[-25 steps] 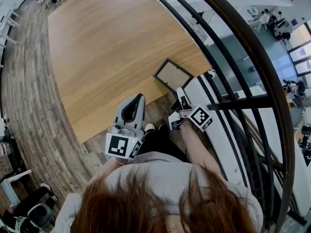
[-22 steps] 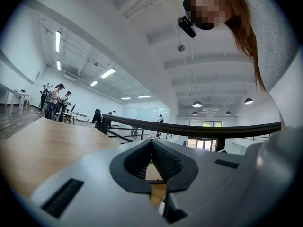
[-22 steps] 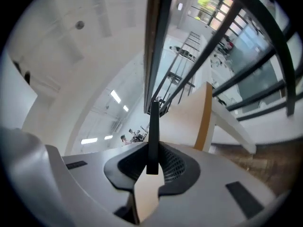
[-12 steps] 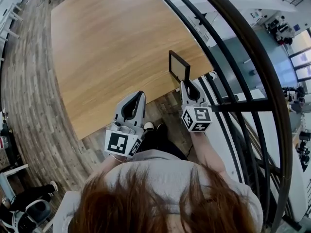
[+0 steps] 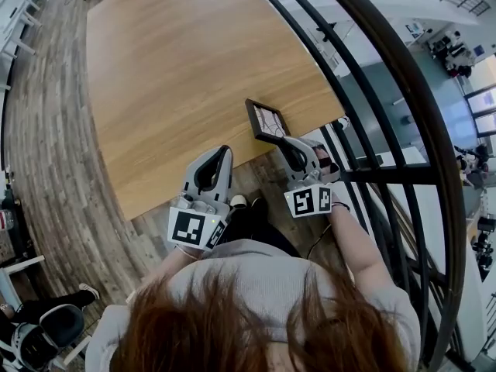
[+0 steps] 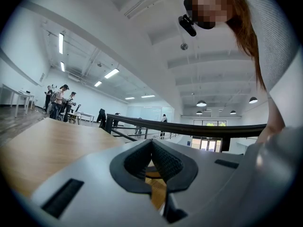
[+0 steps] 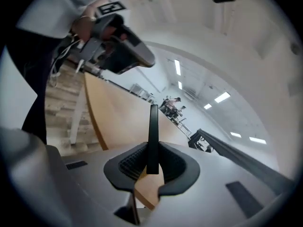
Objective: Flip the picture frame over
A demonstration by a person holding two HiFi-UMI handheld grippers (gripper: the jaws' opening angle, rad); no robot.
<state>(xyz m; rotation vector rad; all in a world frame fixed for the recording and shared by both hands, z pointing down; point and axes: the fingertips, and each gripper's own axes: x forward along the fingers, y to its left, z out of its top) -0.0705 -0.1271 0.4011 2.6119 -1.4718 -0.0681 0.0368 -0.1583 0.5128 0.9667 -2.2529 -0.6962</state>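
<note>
**A:** What is the left tool (image 5: pixel 215 161) doing?

**B:** It is idle. It hangs off the near edge of the worktop (image 5: pixel 178 76), its pads meeting at the tips with nothing between them.

**A:** And the picture frame (image 5: pixel 266 121)?

**B:** It is over the worktop's near right corner, tilted. The right tool (image 5: pixel 288 144) pinches one edge, its pads parted only by the frame's thickness.

**A:** Which step is this?

**B:** I'd say it is partway through the turn itself. Next, the roll needs finishing so the other face points down. Then the frame should be lowered flat, well inside the edge, before it is let go.
</note>
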